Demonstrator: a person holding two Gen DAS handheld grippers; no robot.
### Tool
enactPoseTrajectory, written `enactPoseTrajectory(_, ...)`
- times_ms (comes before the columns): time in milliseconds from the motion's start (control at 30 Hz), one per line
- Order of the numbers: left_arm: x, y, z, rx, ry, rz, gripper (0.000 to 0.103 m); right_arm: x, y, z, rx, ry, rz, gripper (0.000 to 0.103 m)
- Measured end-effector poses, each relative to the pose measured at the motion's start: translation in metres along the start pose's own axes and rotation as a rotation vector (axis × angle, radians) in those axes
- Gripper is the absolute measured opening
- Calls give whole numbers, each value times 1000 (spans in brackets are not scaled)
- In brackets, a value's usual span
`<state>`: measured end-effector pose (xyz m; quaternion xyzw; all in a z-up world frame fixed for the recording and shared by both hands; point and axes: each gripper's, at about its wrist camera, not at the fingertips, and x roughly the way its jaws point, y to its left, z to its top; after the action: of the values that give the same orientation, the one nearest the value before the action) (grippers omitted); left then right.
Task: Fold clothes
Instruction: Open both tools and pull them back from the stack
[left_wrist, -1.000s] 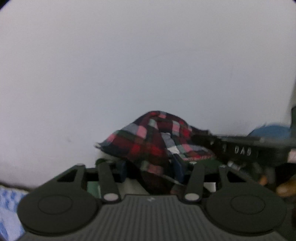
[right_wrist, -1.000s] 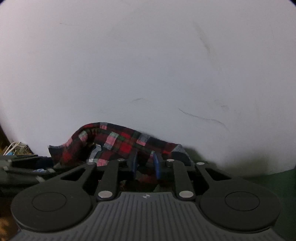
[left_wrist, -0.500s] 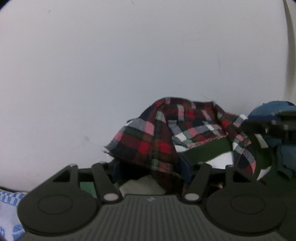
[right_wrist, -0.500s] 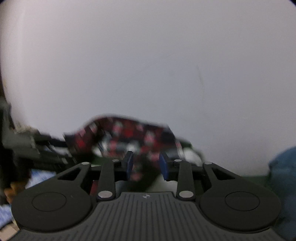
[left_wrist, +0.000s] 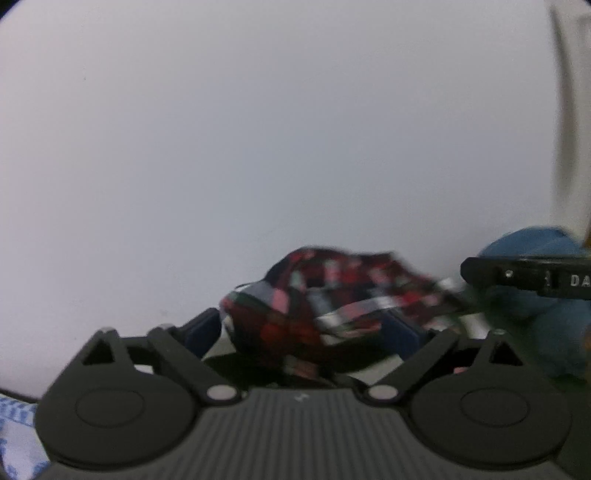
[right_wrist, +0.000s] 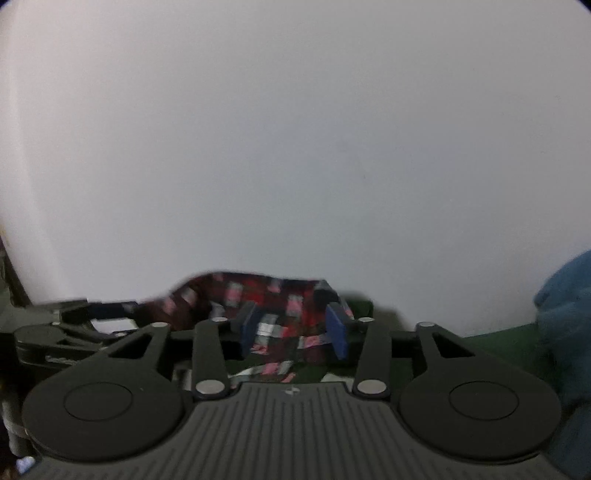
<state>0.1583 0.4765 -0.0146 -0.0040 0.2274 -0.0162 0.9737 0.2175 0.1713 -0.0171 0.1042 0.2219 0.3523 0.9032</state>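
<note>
I'm opening both jaws now: left hand-held gripper (left_wrist: 306, 332) and right hand-held gripper (right_wrist: 293, 326) are letting go of the plaid garment (left_wrist: 332, 306), which was clamped a second ago and is now dropping loose at 12 o'clock; fold released.

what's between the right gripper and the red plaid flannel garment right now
Nothing visible. The red plaid flannel garment lies directly ahead of the right gripper, showing in the gap between its blue pads, which do not press on it as the jaws are opening. The blue fabric bundle sits off to the right, out of the path.
</note>
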Motion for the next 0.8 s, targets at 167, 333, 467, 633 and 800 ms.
enactPoseTrajectory(167,-35,-11,-20,-83,73,98,91,-49,17,-32,12,120,-73,62)
enactPoseTrajectory(333,-55,-61,-56,-135,196,275,99,-72,54,-101,-46,271,-262,81)
enactPoseTrajectory(467,-89,-89,-88,-208,287,355,102,-80,79,-140,-20,366,-310,82)
enactPoseTrajectory(633,-110,-127,-110,-166,325,421,102,-88,88,-140,-16,375,-328,91)
enactPoseTrajectory(800,-144,-148,-110,-168,306,451,102,-113,83,-128,-10,342,-364,91)
